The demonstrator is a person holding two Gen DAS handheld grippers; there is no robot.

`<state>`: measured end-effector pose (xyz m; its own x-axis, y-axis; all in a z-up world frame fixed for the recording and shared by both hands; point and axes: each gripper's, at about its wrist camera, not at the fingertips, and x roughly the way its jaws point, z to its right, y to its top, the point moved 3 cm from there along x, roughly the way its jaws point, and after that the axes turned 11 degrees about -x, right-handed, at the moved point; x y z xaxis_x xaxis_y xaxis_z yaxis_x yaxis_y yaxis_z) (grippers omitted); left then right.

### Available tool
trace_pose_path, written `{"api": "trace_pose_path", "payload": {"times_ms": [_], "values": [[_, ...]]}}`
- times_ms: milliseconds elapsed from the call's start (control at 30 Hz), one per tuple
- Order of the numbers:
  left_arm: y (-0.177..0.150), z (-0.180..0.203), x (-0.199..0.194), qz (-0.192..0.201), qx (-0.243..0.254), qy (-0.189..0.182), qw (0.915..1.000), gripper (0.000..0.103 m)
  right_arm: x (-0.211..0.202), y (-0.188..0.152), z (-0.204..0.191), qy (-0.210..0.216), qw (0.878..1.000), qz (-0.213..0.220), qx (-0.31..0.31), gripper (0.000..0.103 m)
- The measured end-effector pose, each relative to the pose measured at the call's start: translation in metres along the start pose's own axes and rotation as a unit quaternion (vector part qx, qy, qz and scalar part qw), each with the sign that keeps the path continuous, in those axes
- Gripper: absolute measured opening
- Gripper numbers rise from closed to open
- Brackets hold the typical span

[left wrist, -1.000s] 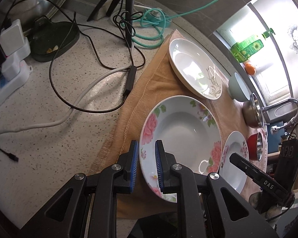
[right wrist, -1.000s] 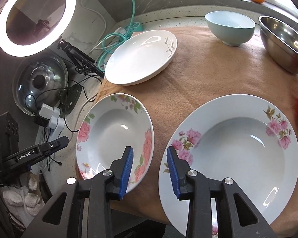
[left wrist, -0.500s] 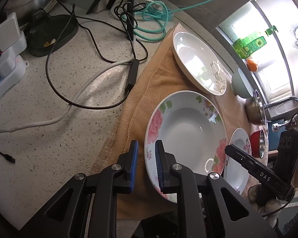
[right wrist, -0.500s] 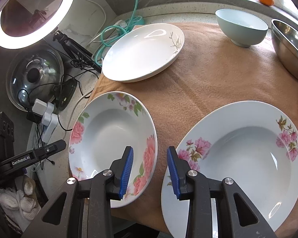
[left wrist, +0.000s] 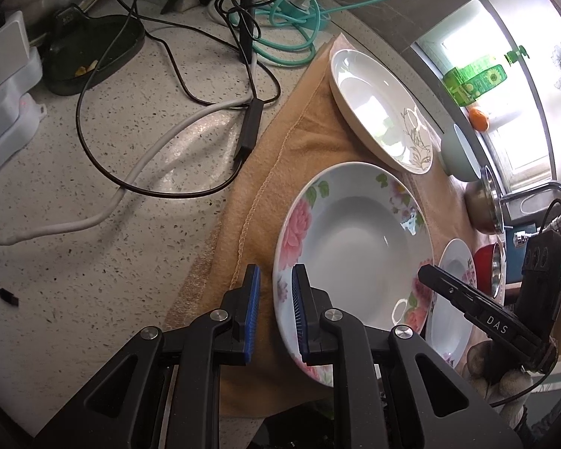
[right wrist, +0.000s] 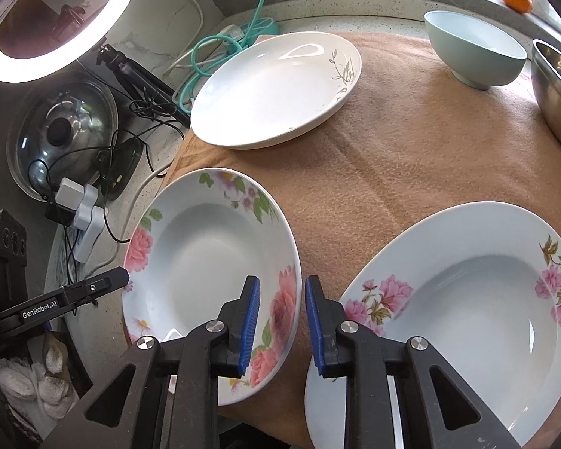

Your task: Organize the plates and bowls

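A deep plate with pink roses [left wrist: 351,247] [right wrist: 209,262] lies on the tan cloth [right wrist: 411,149], its near edge over the cloth's front. My left gripper [left wrist: 275,310] is shut on the plate's left rim, one pad above the well and one outside. In the right wrist view, a left gripper finger [right wrist: 74,297] touches that rim. My right gripper [right wrist: 280,323] straddles the right rim. Its jaws are closing, with a gap still showing at the pads. A larger pink-flowered plate [right wrist: 467,299] sits to the right, and a white plate with a leaf motif [right wrist: 276,89] lies behind.
A pale blue bowl [right wrist: 475,52], a steel bowl [right wrist: 557,89] and a red bowl [left wrist: 486,265] stand at the back right. Left of the cloth are tangled cables [left wrist: 161,172], a power strip [left wrist: 7,119], a pot lid [right wrist: 60,138] and a ring light [right wrist: 56,18].
The right gripper's pads have drawn closer together around the rose plate's right rim, and it has come down slightly. The left gripper keeps its hold on the left rim.
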<state>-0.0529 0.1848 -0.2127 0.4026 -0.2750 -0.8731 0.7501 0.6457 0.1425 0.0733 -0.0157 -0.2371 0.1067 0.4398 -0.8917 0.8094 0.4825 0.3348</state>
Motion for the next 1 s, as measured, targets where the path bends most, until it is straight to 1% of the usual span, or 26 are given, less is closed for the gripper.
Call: {"api": "trace_pose_path", "payload": {"times_ms": [267, 433, 567, 1000], "values": [[0.0, 0.001, 0.003, -0.003, 0.004, 0.0, 1.0, 0.015, 0.0, 0.0, 0.0, 0.002, 1.0, -0.001, 0.001, 0.017], [-0.002, 0.005, 0.008, -0.011, 0.007, -0.005, 0.9999, 0.015, 0.0, 0.0, 0.001, 0.005, 1.0, 0.0, 0.004, 0.017], [-0.004, 0.009, 0.008, -0.004, 0.022, 0.009, 0.9997, 0.015, 0.0, -0.001, 0.003, 0.008, 1.0, 0.0, 0.009, 0.016], [-0.004, 0.011, 0.006, 0.0, 0.029, 0.016, 0.9994, 0.015, -0.002, -0.003, 0.004, 0.012, 1.0, 0.007, 0.022, 0.016]]}}
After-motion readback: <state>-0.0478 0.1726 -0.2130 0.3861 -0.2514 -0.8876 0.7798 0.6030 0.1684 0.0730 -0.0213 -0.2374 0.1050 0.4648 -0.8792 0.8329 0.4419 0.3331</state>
